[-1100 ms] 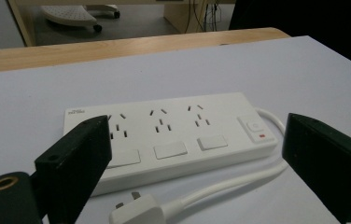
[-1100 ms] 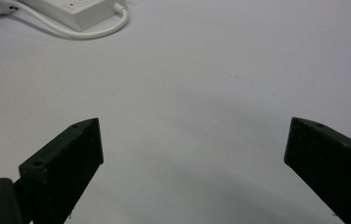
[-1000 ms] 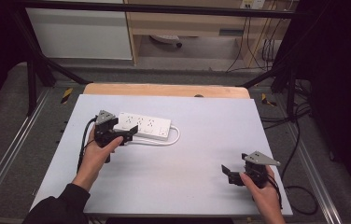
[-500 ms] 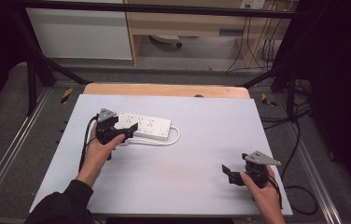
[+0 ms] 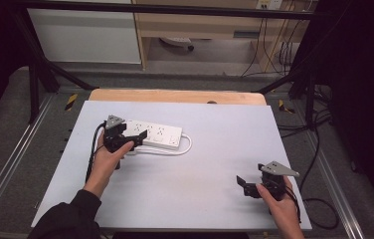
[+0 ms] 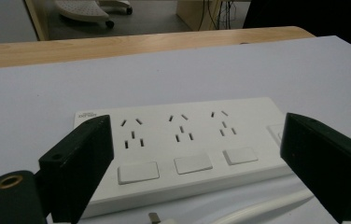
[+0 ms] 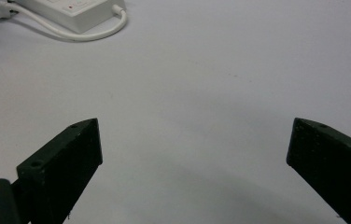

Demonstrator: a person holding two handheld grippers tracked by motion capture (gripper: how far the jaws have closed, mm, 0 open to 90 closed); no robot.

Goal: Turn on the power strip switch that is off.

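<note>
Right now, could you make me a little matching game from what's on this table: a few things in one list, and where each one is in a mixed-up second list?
Things:
1. white plastic power strip
2. white cord
3. left gripper
4. right gripper

Places:
A. looped at the strip's right end
B. open, over the bare white table near its front right corner
C. lying flat on the left half of the table
D. open, at the strip's left end

Pairs: 1-C, 2-A, 3-D, 4-B
</note>
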